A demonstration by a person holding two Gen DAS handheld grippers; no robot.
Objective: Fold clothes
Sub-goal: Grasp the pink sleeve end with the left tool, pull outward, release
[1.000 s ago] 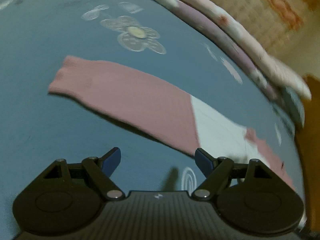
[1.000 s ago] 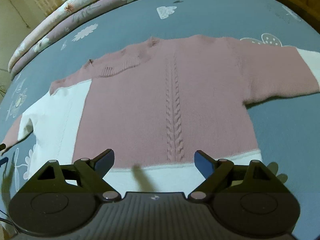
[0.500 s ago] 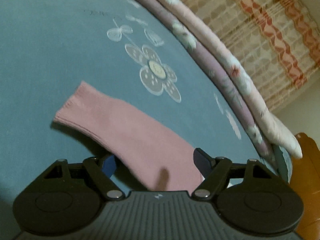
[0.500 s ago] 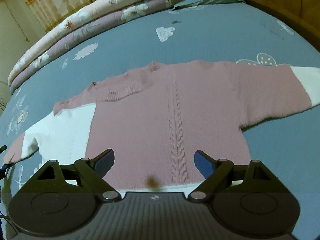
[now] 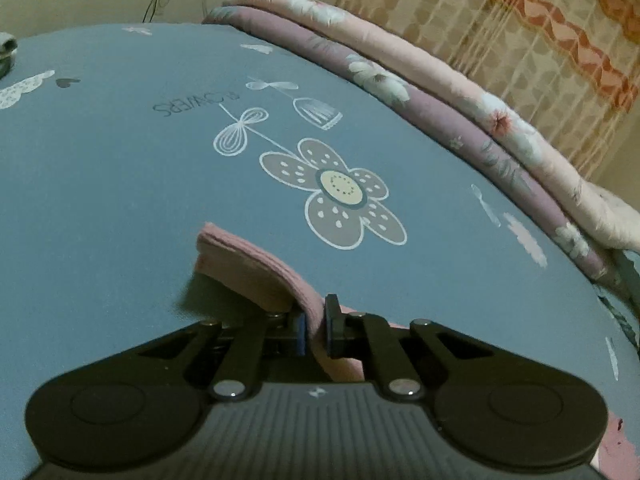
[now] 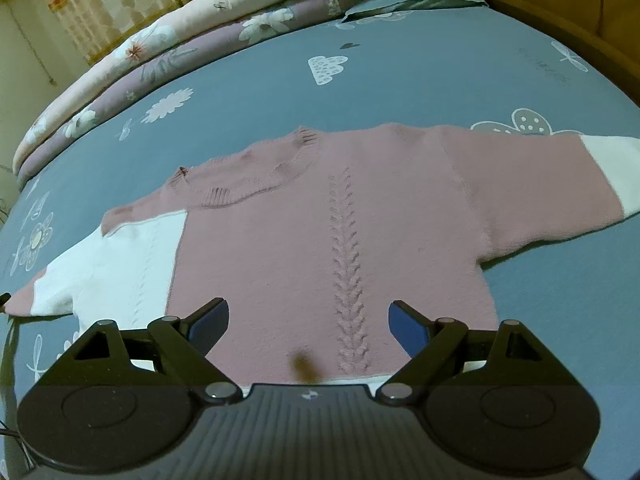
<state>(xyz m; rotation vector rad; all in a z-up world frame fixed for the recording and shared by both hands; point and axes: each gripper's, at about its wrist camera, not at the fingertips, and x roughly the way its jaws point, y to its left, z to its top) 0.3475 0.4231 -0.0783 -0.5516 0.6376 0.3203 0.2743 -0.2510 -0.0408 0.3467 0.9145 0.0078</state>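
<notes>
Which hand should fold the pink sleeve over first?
Probably the left. The left gripper has just closed on the sleeve and pinches it, while the right gripper hangs open over the sweater's body.

The left gripper [image 5: 316,326] tilts downward, its jaws just closed and pinching a pink sleeve [image 5: 256,270] between the blue pads. The right gripper [image 6: 308,322] also angles downward, its jaws spread wide with nothing clamped between them.
</notes>
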